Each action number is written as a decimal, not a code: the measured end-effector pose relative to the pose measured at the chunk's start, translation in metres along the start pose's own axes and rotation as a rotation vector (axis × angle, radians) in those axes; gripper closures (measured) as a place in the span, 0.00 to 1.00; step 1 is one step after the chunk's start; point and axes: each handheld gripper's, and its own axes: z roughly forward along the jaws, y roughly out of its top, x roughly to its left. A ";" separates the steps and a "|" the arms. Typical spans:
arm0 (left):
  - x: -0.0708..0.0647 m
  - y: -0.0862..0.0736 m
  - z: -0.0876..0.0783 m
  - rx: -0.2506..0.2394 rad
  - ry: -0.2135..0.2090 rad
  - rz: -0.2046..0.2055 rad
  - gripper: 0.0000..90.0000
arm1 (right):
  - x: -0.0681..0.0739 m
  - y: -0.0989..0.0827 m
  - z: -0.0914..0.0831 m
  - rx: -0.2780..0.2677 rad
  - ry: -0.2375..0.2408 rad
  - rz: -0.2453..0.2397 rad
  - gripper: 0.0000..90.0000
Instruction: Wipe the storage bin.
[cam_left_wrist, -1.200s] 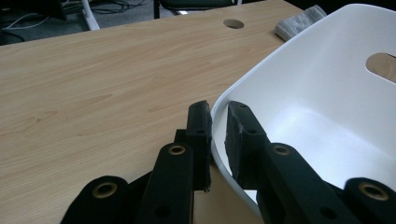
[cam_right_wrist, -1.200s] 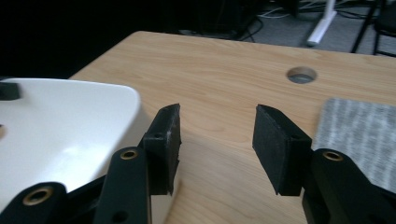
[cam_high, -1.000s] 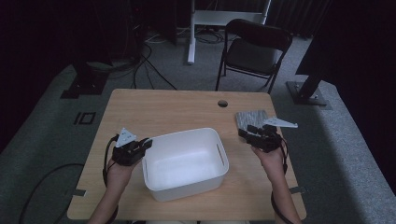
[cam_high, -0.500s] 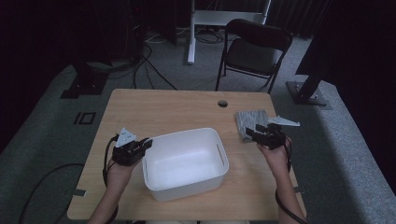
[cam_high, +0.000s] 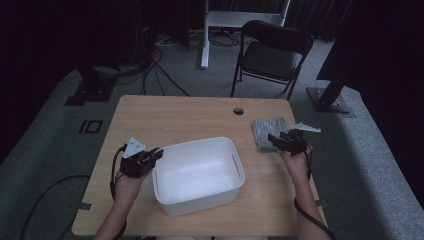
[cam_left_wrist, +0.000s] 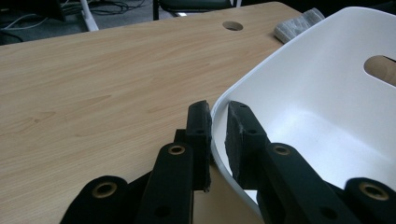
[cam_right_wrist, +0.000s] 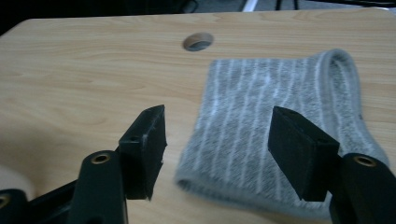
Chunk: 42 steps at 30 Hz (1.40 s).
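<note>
Your left gripper (cam_high: 156, 152) and right gripper (cam_high: 274, 138): matte black, flat link arms with brass-coloured pivot rivets, rough-edged black pads (cam_left_wrist: 200, 126). Grey three-cornered plate on top of each. Black cable off each one. Forearms bare, no sleeves.

The right tongs (cam_high: 278, 140) have come down and in toward the grey cloth (cam_high: 265, 132), from above its right edge to low over its near end. Their jaws have just been opening and now stand wide apart, with the cloth's near edge (cam_right_wrist: 261, 154) between them, unpressed.
</note>
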 end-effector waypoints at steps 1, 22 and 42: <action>0.000 0.000 0.000 0.000 0.000 0.000 0.88 | -0.001 0.000 0.003 -0.001 -0.007 0.004 0.35; 0.000 0.000 0.000 0.001 0.001 0.000 0.88 | -0.013 0.009 0.065 0.110 -0.136 0.007 0.26; 0.000 0.000 0.000 0.003 -0.001 0.000 0.88 | -0.019 -0.009 0.087 0.174 -0.192 -0.039 0.15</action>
